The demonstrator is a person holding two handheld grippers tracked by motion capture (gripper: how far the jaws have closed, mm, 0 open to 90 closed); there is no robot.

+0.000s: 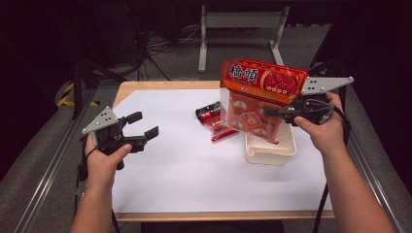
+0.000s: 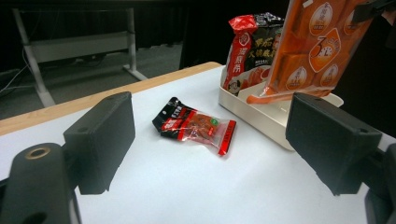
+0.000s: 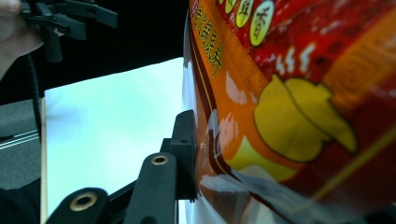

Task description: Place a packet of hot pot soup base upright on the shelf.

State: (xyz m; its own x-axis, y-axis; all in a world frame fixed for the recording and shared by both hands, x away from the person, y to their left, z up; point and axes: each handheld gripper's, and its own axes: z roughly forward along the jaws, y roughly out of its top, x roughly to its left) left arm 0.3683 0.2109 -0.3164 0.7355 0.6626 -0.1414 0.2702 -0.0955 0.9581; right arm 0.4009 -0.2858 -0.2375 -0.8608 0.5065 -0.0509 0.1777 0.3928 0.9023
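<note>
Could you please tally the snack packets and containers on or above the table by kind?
Large orange plastic snack bag, held by the right gripper: 1
Black-and-red snack bag in tray: 1
Small red-and-black clear-windowed sachet: 1
Cream plastic tray: 1
Total: 4

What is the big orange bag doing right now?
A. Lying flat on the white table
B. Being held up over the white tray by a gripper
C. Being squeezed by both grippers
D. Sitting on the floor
B: the right gripper is shut on the big orange bag, which hangs over the white tray, while the left gripper is open and away from it.
</note>
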